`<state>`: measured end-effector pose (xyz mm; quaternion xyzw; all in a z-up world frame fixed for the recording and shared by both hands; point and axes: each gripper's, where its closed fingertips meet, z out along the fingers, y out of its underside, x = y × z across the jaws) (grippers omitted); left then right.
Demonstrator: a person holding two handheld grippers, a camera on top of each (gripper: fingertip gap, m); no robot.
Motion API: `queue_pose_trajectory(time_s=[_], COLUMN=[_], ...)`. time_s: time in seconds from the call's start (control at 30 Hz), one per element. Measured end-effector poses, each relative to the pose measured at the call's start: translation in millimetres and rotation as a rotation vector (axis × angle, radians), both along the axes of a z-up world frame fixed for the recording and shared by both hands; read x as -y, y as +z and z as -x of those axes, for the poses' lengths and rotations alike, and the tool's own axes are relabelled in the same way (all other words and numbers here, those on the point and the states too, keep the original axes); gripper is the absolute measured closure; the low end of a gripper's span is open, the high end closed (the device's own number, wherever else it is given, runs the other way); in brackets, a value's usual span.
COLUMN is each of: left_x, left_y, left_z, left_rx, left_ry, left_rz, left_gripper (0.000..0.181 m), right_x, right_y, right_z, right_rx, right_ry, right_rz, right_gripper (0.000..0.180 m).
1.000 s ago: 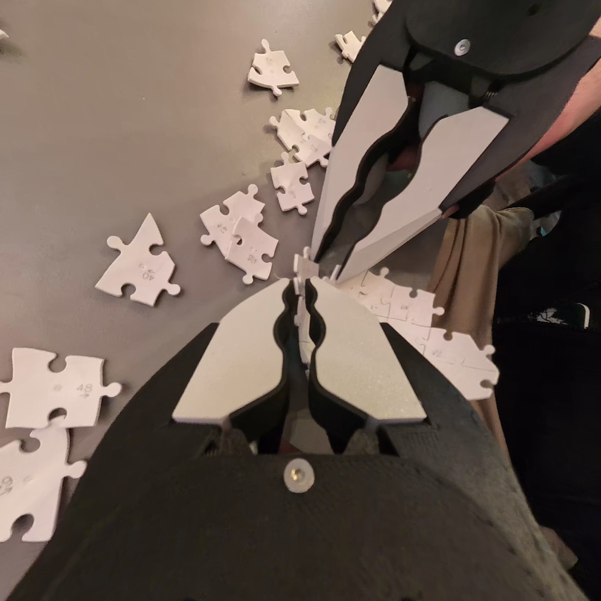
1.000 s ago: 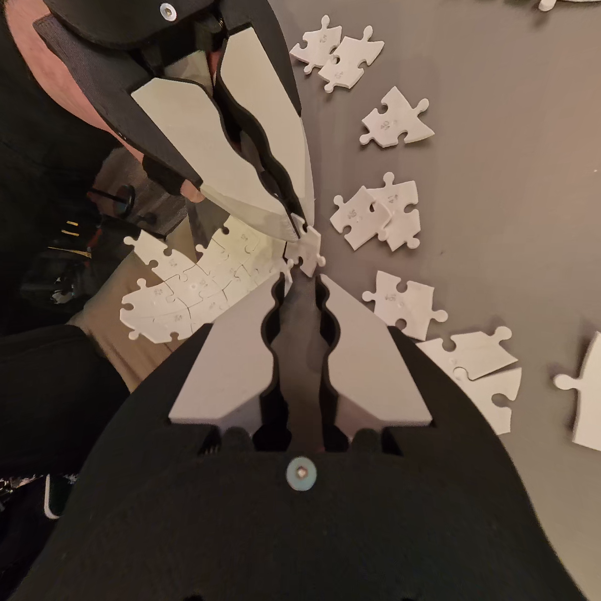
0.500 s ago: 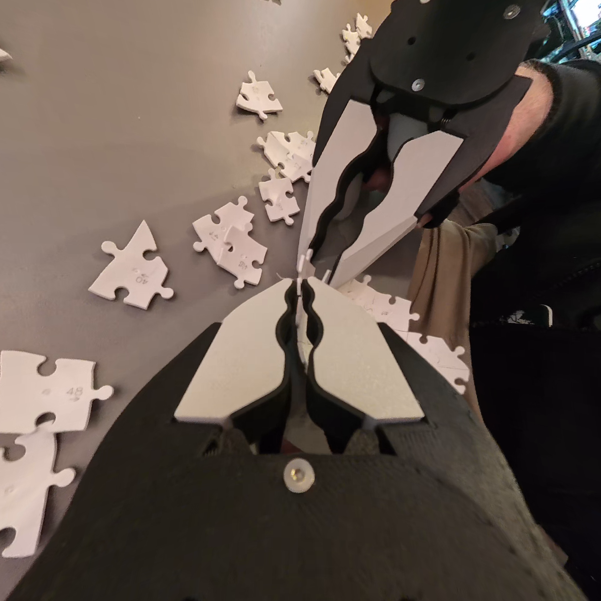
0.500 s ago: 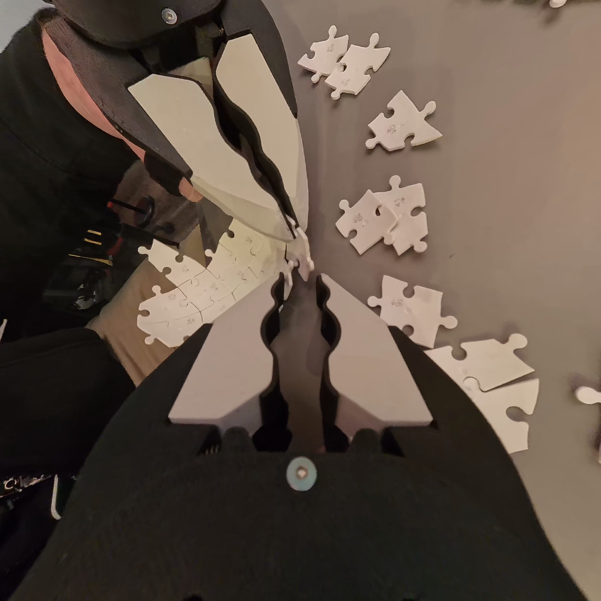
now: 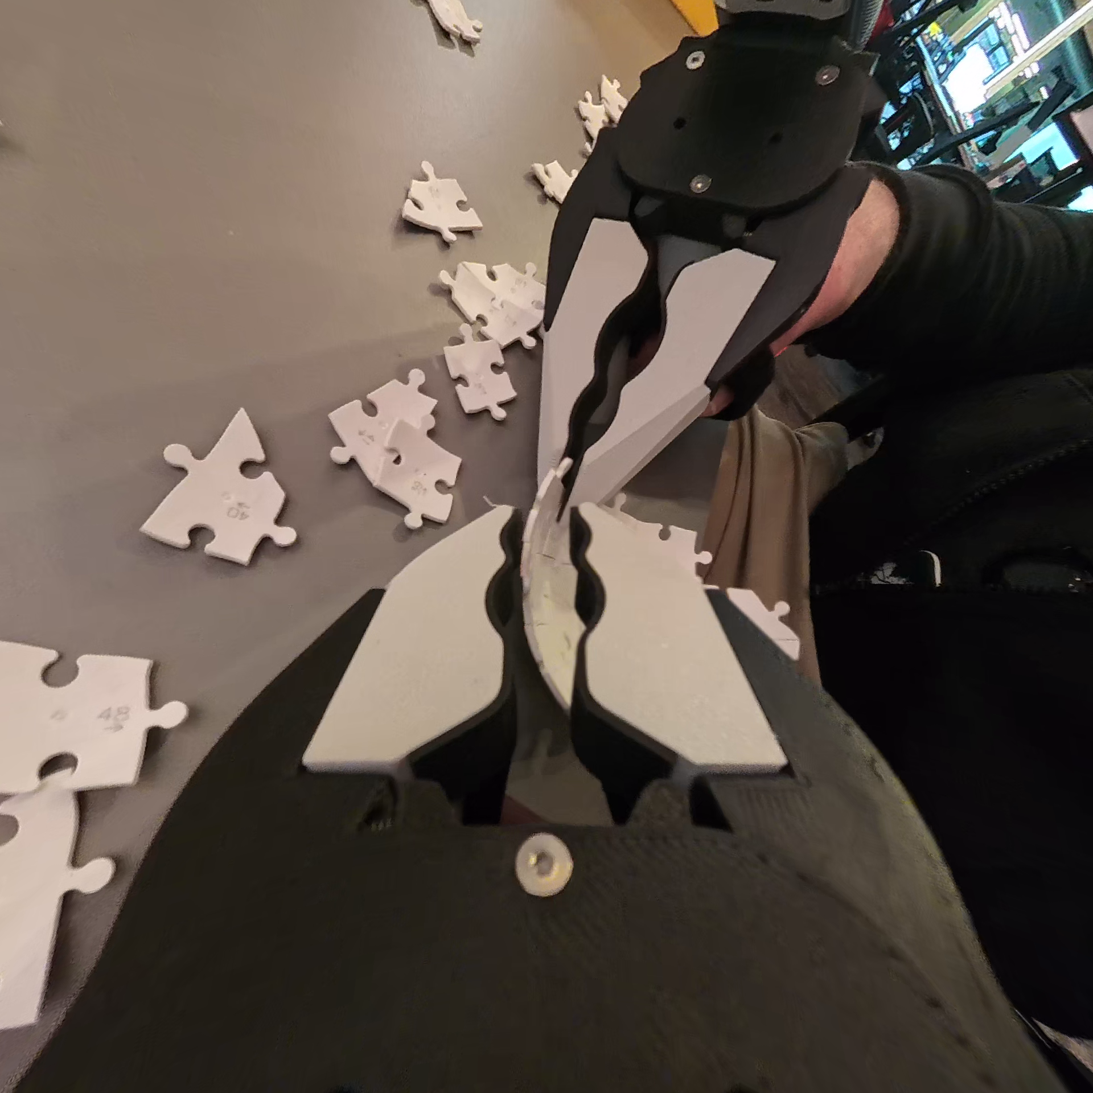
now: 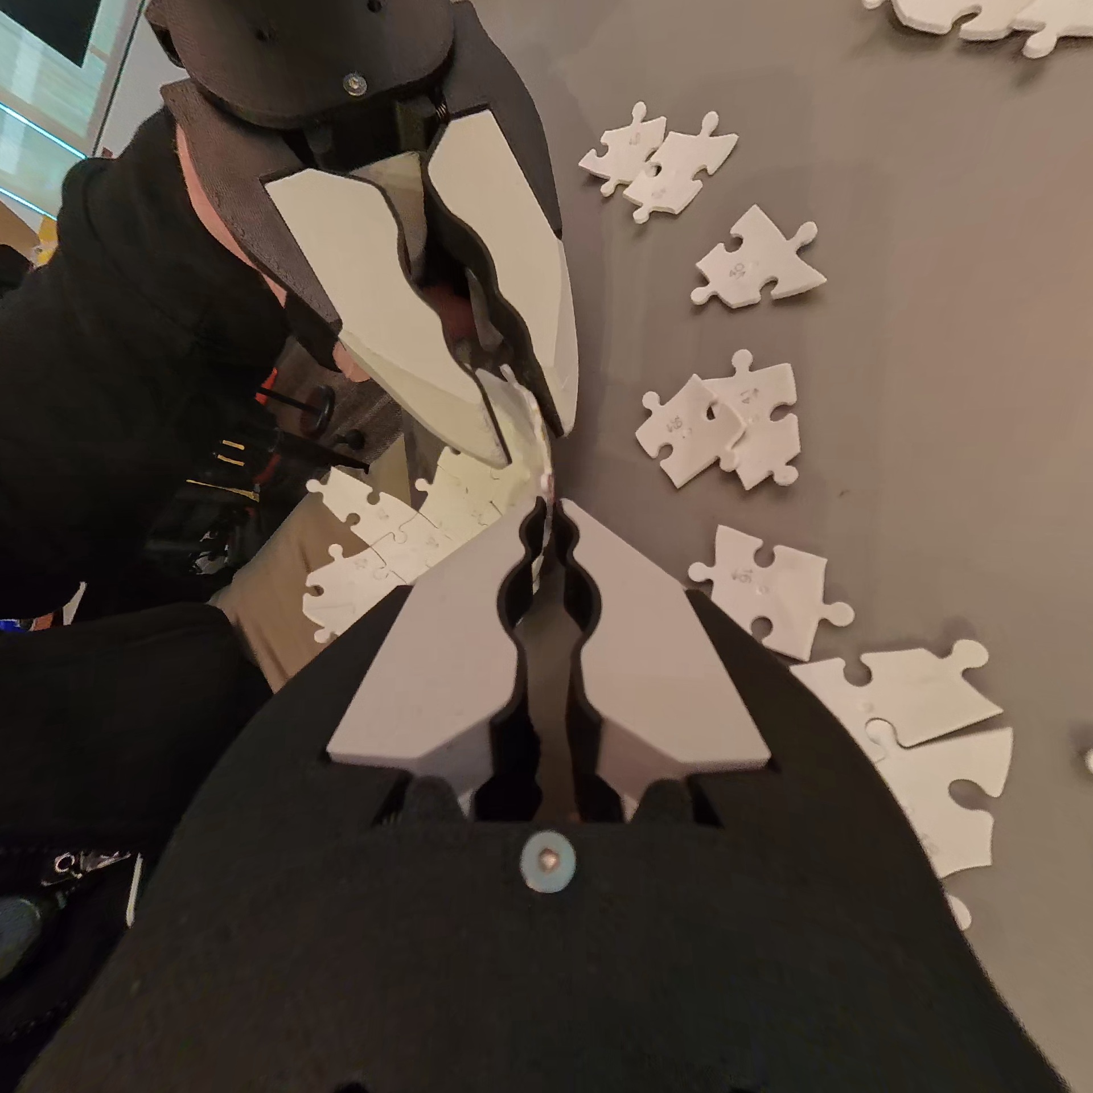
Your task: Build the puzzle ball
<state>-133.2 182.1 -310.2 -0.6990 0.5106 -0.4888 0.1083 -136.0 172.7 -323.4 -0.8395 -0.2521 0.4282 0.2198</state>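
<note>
Both claws pinch the curved white puzzle sheet (image 5: 547,597) over the grey table's (image 5: 207,236) edge: left claw (image 5: 544,520), right claw (image 6: 551,510). Loose pieces (image 6: 718,432) lie nearby.

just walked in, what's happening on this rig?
A person is building a white puzzle ball with two handheld grippers. The left gripper is shut on the curved assembled section, held up off the grey table near its edge. The right gripper is closed at the section's edge, apparently pinching a piece there. Loose pieces lie scattered on the table.
</note>
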Motion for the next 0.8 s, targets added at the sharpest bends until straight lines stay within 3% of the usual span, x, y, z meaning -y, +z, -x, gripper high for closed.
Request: queue_pose_trajectory(time_s=[0.17, 0.5, 0.63, 0.8], left_x=[7.7, 6.9, 5.3, -0.8], left_y=[0.5, -5.1, -6.5, -4.3], left_z=[2.9, 3.8, 3.8, 3.5], left_rx=[-0.004, -0.040, -0.044, -0.033], left_ry=[-0.041, -0.044, -0.033, -0.003], left_rz=[0.015, -0.008, -0.007, -0.016], left_gripper=[0.160, 0.176, 0.177, 0.177], right_x=[-0.3, 0.3, 1.6, 15.4], right_y=[4.6, 7.0, 6.4, -3.3], right_z=[1.5, 2.4, -4.0, -9.0], right_rx=[-0.011, -0.013, 0.002, 0.039], right_ry=[0.013, 0.025, 0.012, 0.040], right_rz=[-0.015, -0.024, 0.014, 0.107], right_gripper=[0.180, 0.180, 0.157, 0.158])
